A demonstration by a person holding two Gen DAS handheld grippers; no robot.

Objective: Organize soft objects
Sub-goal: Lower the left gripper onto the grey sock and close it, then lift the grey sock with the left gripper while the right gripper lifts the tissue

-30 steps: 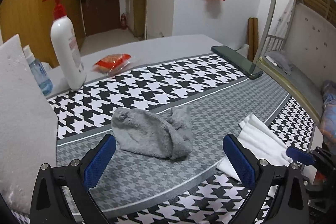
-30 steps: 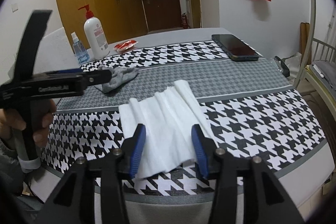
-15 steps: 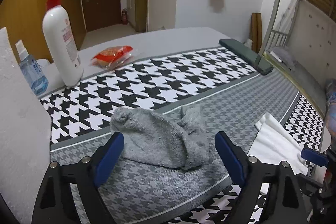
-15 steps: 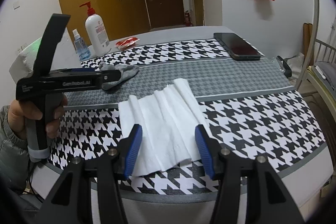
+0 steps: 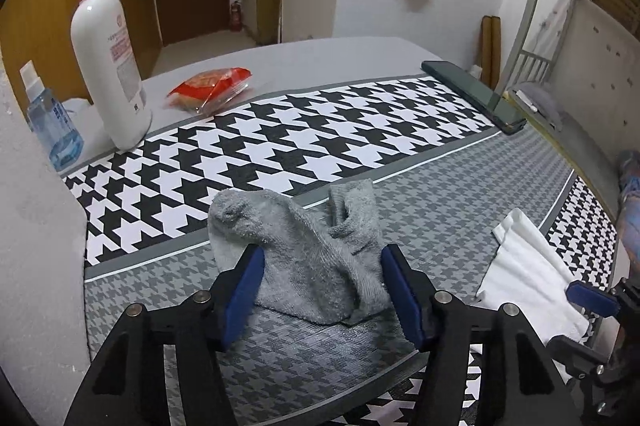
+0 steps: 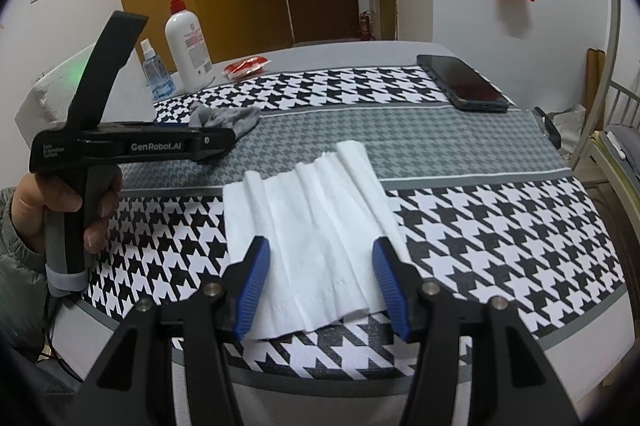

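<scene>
- The left tool (image 5: 322,290) has just been closing its jaws, and the crumpled grey sock (image 5: 304,254) now sits right between its blue pads. They're down to a middling gap at the sock's two sides. The right-hand pad looks like it's touching the fabric, but I can't tell if it's actually pinching yet.
- My read is that a grab on the sock is underway, so this is still the early part of the tidy-up.
- Compared with a second ago, the left tool was spread wide and set back from the sock. Now it's lower and closer in, so the sock fills more of that view. The sock itself hasn't shifted on the grey band of the houndstooth mat (image 5: 304,142).
- The right tool (image 6: 320,284) has just been opening a little. It hangs over the near end of the white cloth (image 6: 308,222) at a medium gap, pads either side, not gripping it. The cloth is flat and pleated on the table, same spot as before.
- The lotion bottle (image 5: 110,66), spray bottle (image 5: 52,122), red packet (image 5: 210,88) and phone (image 5: 474,96) are all unchanged at the back.
</scene>
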